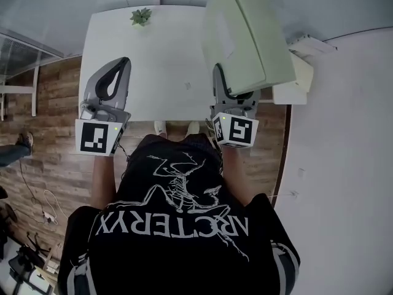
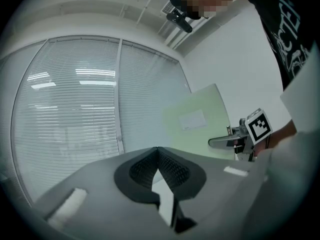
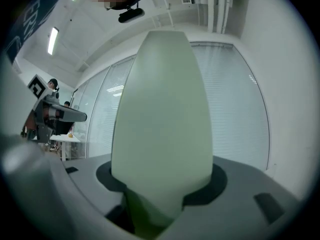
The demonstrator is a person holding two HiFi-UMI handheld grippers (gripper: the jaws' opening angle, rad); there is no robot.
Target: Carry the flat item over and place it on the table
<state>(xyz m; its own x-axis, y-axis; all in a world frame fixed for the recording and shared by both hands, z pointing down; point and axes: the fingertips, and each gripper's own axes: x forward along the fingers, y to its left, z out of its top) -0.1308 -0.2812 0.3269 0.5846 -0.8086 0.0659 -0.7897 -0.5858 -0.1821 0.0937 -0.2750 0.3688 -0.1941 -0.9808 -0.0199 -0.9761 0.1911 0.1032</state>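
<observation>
The flat item (image 1: pixel 245 35) is a pale green board, held tilted up over the right side of the white table (image 1: pixel 166 60). My right gripper (image 1: pixel 232 91) is shut on its lower edge. In the right gripper view the flat item (image 3: pixel 162 114) rises between the jaws of that gripper (image 3: pixel 162 184) and fills the middle. My left gripper (image 1: pixel 123 63) hovers over the table's left front, shut and empty. In the left gripper view its tips (image 2: pixel 158 151) meet. The flat item (image 2: pixel 197 121) and the right gripper (image 2: pixel 227 141) show beyond them.
A small potted plant (image 1: pixel 140 16) stands at the table's far edge. A white box (image 1: pixel 295 82) sits beside the table's right end, against a white wall (image 1: pixel 344 134). Wooden floor (image 1: pixel 49 103) lies to the left. Windows with blinds (image 2: pixel 75 109) are behind.
</observation>
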